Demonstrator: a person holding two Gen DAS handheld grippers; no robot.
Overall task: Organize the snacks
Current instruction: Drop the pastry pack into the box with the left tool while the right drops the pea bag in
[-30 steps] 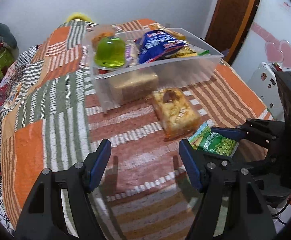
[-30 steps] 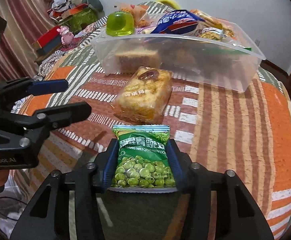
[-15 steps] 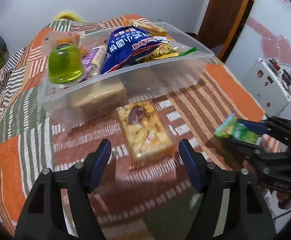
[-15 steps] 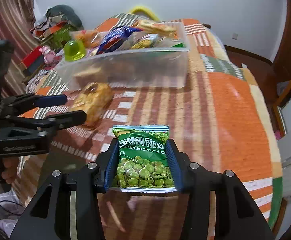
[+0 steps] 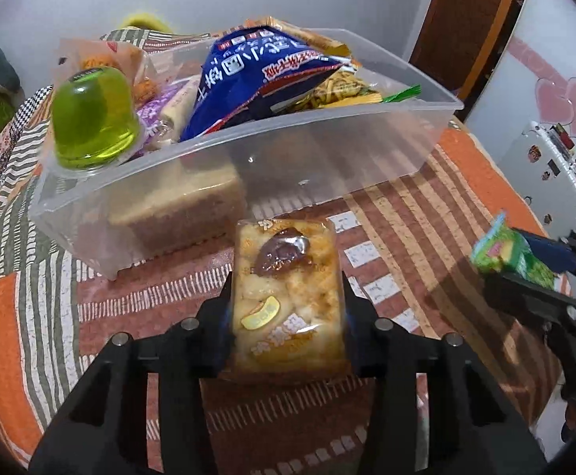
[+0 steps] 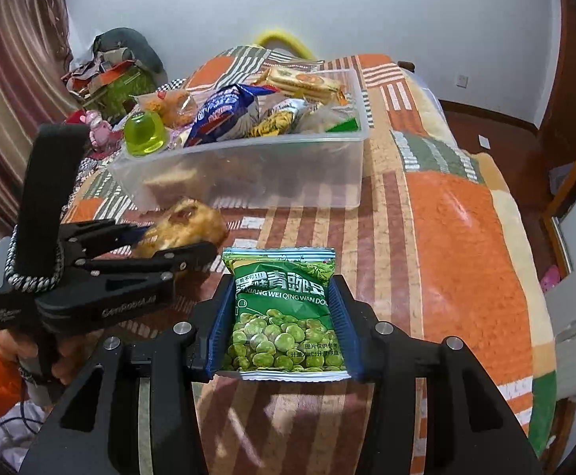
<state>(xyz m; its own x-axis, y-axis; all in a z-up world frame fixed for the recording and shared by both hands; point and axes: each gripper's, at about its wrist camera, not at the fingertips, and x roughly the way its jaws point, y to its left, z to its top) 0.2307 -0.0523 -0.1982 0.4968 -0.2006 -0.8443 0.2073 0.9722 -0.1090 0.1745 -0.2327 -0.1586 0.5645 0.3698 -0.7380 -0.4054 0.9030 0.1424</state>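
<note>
My left gripper [image 5: 288, 308] is shut on a wrapped yellow pastry [image 5: 288, 297], just in front of a clear plastic bin [image 5: 327, 162] on the bed. The bin holds a green jelly cup [image 5: 94, 118], a blue snack bag [image 5: 256, 75], a brown cake block [image 5: 181, 209] and other packets. My right gripper [image 6: 284, 316] is shut on a green pea packet [image 6: 284, 312], held above the bedspread to the right of the left gripper [image 6: 169, 249]. The pea packet also shows at the right in the left wrist view [image 5: 509, 253].
The bed has an orange, green and brown striped patchwork cover [image 6: 446, 237]. Clutter and a curtain stand at the far left [image 6: 109, 75]. A white cabinet [image 5: 557, 170] and a door are to the right of the bed.
My left gripper moved forward and closed on the pastry, which lay free on the bed before. My right gripper lifted the pea packet and drew back to the right.
</note>
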